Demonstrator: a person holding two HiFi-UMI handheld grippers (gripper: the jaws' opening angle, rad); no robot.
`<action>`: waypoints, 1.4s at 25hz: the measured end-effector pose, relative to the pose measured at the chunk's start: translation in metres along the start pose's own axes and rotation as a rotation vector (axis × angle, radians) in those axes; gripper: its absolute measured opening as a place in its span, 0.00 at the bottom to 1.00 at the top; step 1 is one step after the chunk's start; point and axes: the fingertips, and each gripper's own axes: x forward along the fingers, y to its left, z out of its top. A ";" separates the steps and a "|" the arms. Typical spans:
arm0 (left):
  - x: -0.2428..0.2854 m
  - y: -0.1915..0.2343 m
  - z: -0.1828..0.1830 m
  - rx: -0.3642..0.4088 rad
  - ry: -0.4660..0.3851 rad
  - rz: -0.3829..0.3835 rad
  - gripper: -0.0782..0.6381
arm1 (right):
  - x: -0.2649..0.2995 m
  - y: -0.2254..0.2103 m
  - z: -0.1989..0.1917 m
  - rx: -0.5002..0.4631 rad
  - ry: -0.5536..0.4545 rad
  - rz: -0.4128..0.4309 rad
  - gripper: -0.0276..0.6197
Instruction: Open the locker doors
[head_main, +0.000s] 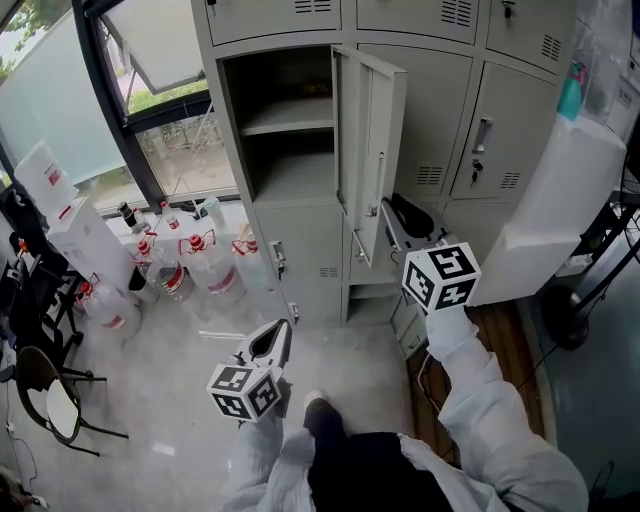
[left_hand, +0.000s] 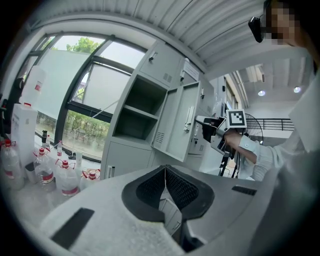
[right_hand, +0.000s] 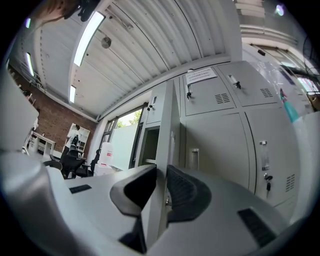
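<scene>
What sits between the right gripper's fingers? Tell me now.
The edge of the open locker door stands between the right gripper's fingers, which clamp it from both sides; the right gripper view shows this.

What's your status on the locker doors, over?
Right gripper jaws clamped on edge of open locker door. Left gripper jaws together, empty, held low. Neighbouring doors shut. Bottles on floor, clear of door.

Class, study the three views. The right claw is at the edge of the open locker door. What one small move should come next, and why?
Probably swing the locker door a little wider, towards the closed lockers beside it. The right claw is clamped on its free edge, and the door juts roughly straight out, with room to open further. The left claw is shut, empty and low.
</scene>
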 end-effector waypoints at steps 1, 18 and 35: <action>0.001 0.000 0.000 0.000 0.001 -0.002 0.12 | -0.002 -0.006 0.000 0.014 0.000 -0.011 0.14; 0.020 -0.005 -0.006 -0.003 0.016 -0.036 0.12 | -0.013 -0.064 -0.005 0.084 -0.013 -0.086 0.13; 0.009 -0.011 -0.009 0.012 0.021 -0.021 0.12 | -0.014 -0.060 -0.005 0.102 0.014 -0.087 0.13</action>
